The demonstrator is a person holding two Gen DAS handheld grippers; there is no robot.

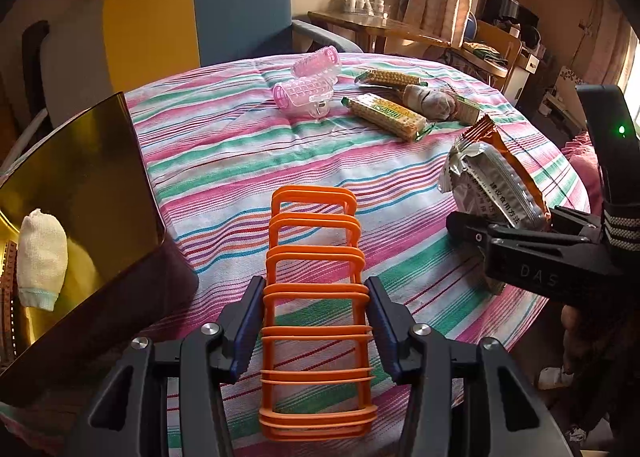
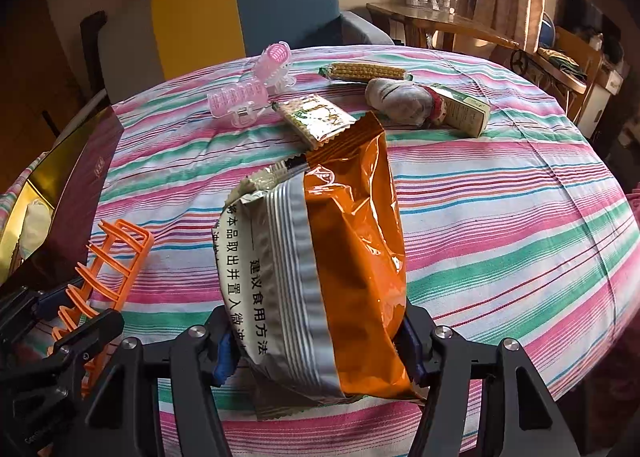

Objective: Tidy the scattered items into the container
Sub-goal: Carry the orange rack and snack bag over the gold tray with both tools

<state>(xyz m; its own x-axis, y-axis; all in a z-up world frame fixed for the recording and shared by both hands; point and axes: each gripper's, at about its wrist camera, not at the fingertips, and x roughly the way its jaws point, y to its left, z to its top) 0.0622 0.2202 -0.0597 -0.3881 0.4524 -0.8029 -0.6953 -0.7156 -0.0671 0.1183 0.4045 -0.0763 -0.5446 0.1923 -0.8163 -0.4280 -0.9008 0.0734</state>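
My left gripper (image 1: 314, 321) is shut on an orange plastic rack (image 1: 314, 297), held just above the striped tablecloth; it also shows at the left of the right wrist view (image 2: 108, 261). My right gripper (image 2: 320, 341) is shut on an orange and silver snack bag (image 2: 344, 257), which stands up between the fingers; the bag also shows in the left wrist view (image 1: 496, 185). The container, a dark box with a gold inside (image 1: 92, 161), sits at the left and holds a white sock (image 1: 42, 257).
On the far side of the table lie two pink hair rollers (image 1: 308, 87), two cracker packs (image 1: 386, 115), a grey rolled sock (image 2: 400, 99) and a small green carton (image 2: 464, 109). A yellow and blue chair (image 1: 192, 13) stands behind the table.
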